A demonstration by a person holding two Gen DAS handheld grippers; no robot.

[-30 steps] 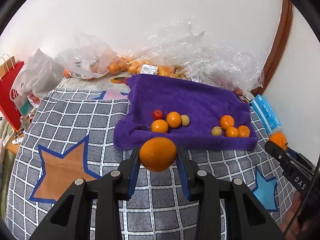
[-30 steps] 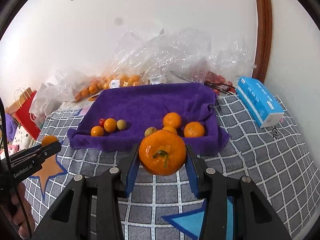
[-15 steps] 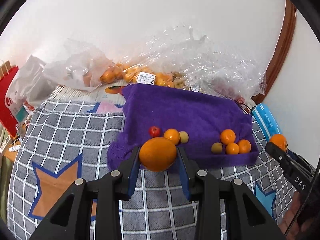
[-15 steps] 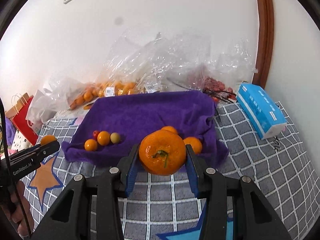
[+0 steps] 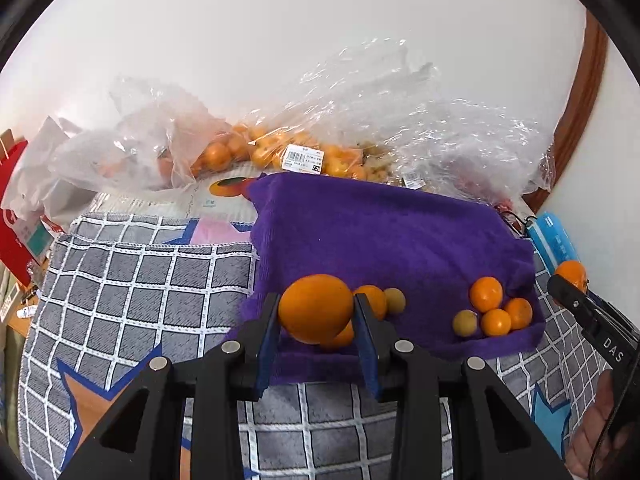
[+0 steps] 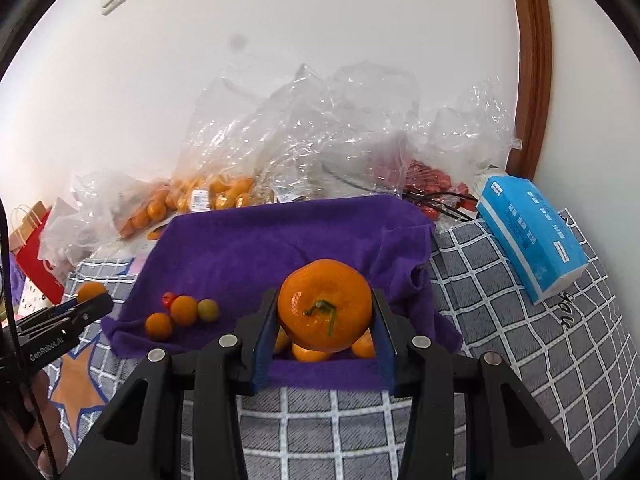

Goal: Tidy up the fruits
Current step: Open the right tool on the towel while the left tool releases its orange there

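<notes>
A purple towel (image 5: pixel 380 232) lies on the checked cloth; it also shows in the right wrist view (image 6: pixel 280 240). My left gripper (image 5: pixel 316 316) is shut on a smooth orange (image 5: pixel 316 306), held over the towel's front left, above a small group of fruits (image 5: pixel 384 300). A second group of small fruits (image 5: pixel 494 312) lies at the towel's front right. My right gripper (image 6: pixel 325 312) is shut on a stemmed mandarin (image 6: pixel 325 305), held over that right group. The left group (image 6: pixel 182 312) shows to its left.
Clear plastic bags of oranges (image 5: pixel 256 148) and red fruit (image 6: pixel 432 178) lie behind the towel by the wall. A blue tissue pack (image 6: pixel 528 228) lies at the right. A red paper bag (image 5: pixel 16 208) stands at the left. The grey checked cloth (image 5: pixel 140 280) covers the table.
Both grippers have moved forward with their fruit, from in front of the towel's front edge to over its front part.
</notes>
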